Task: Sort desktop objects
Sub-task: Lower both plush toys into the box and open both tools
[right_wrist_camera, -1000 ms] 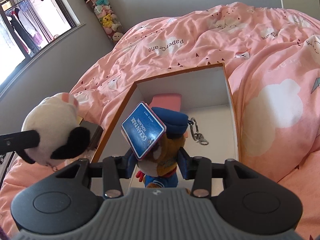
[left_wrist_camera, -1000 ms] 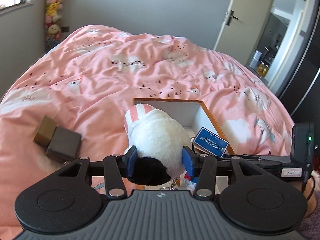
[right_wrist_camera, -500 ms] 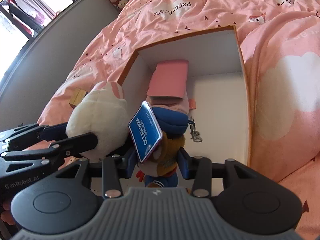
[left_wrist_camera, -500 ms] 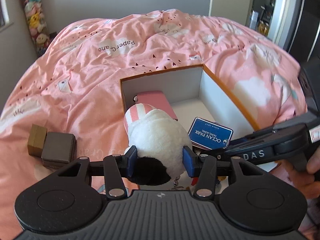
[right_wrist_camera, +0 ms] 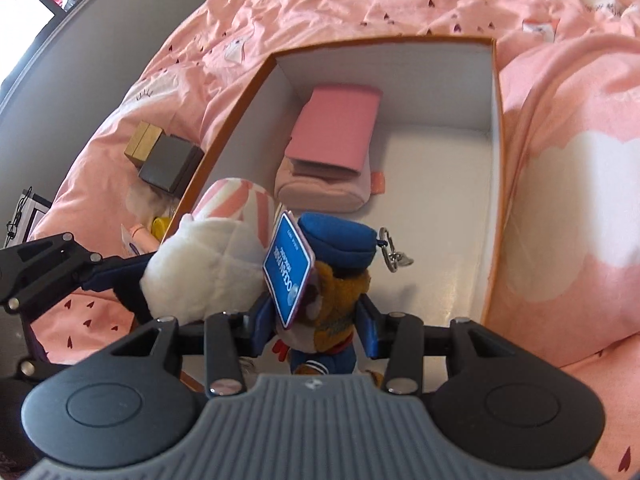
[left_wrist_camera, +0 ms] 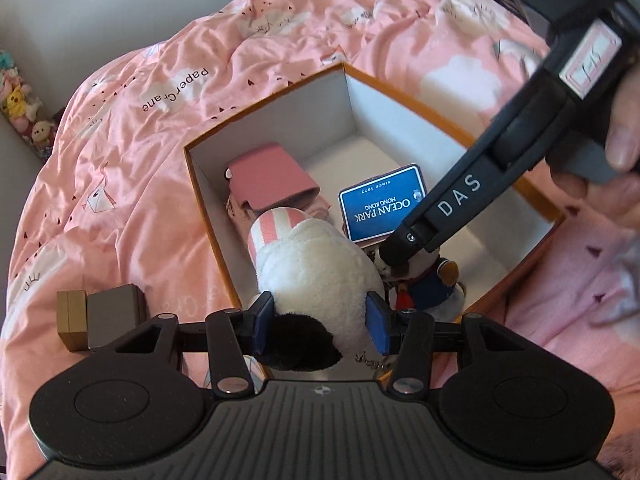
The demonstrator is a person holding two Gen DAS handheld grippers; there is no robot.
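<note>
Two grippers over the orange-rimmed box [right_wrist_camera: 494,184] on the pink duvet [left_wrist_camera: 132,168]. Left gripper [left_wrist_camera: 318,322] clamps a white plush [left_wrist_camera: 320,272]; right gripper [right_wrist_camera: 316,320] clamps a blue-capped plush [right_wrist_camera: 340,276] (blue tag attached). Pink pouch [right_wrist_camera: 332,136] lies inside the box.

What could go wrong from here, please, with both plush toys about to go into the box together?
1. The white plush, in the left gripper, hangs over the box's orange rim, so it might drop outside onto the duvet.
2. The two toys crowd together: the blue tag on the sailor plush, in the right gripper, presses against the white plush and could snag.
3. Either toy may land on the pink pouch.
</note>
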